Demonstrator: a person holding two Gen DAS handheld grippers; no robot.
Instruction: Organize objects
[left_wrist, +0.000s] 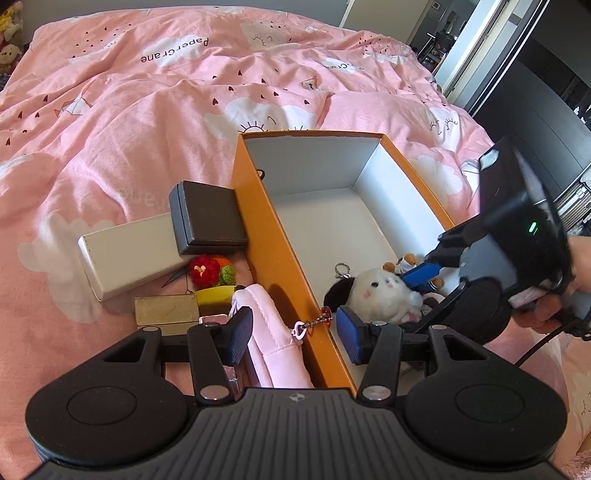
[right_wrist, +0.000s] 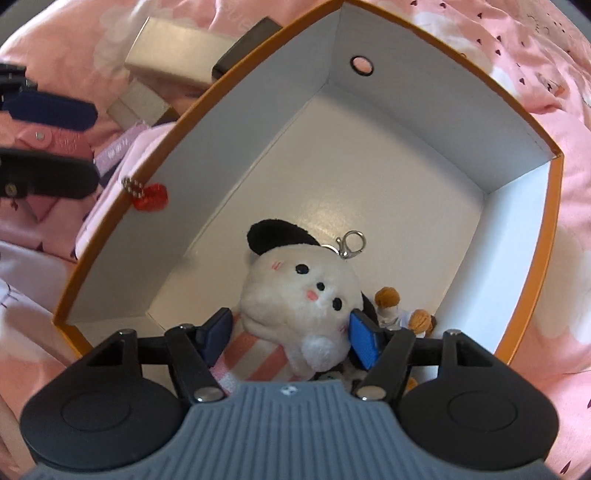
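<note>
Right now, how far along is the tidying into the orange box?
Done: a small brown-haired doll lies inside the orange box. In hand: the right hand-held gripper, open, brackets the plush toy in the box. Left: pink pouch, white box, dark box, crochet pot.

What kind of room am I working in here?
Most likely a bedroom. The orange box sits on a bed covered by a rumpled pink duvet printed with clouds, and stuffed toys are piled in the far corner beside it.
</note>
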